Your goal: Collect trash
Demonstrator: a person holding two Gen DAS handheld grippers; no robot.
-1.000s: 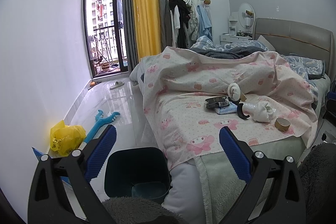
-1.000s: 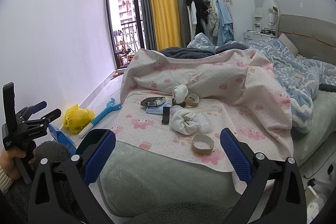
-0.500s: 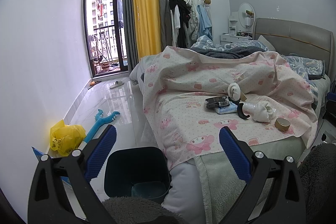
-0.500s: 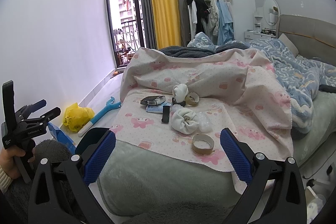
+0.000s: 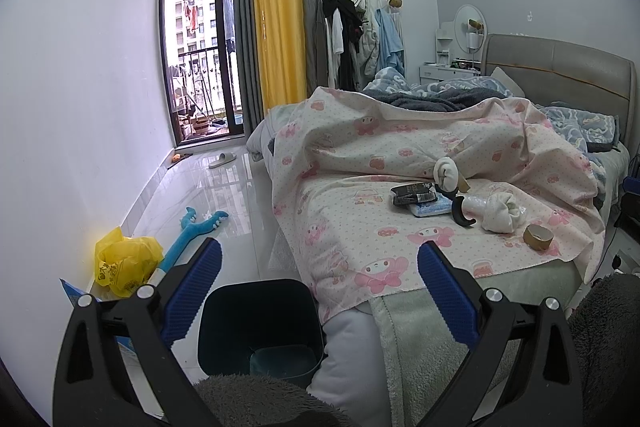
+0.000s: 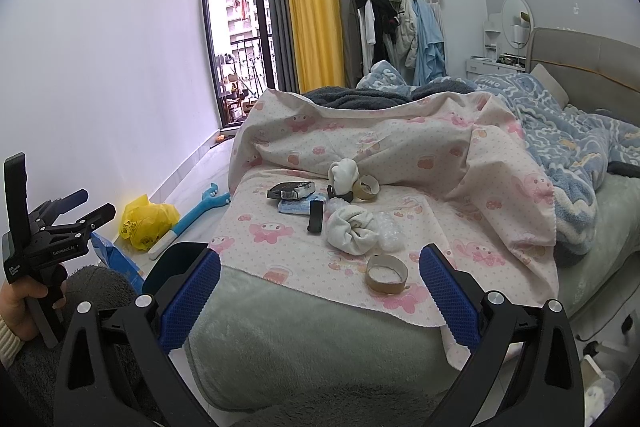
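Both wrist views face the bed (image 5: 420,311) from its foot, left view nearer the floor, sharing the pink sheet (image 6: 400,155).

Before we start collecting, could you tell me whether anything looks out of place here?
Yes: empty tape rolls, a black wrapper and bubble wrap litter the pink sheet, while the bin sits on the floor.

The sheet (image 6: 420,155) on the bed is cream with pink cartoon prints and dots. The far-right quilt (image 6: 560,131) is blue with white swirls. The near bin (image 5: 260,323) is dark teal. On the left floor, the bag (image 5: 124,259) is yellow. The curtain (image 5: 278,7) is yellow between grey panels. The fingers' pads (image 6: 448,299) are blue.
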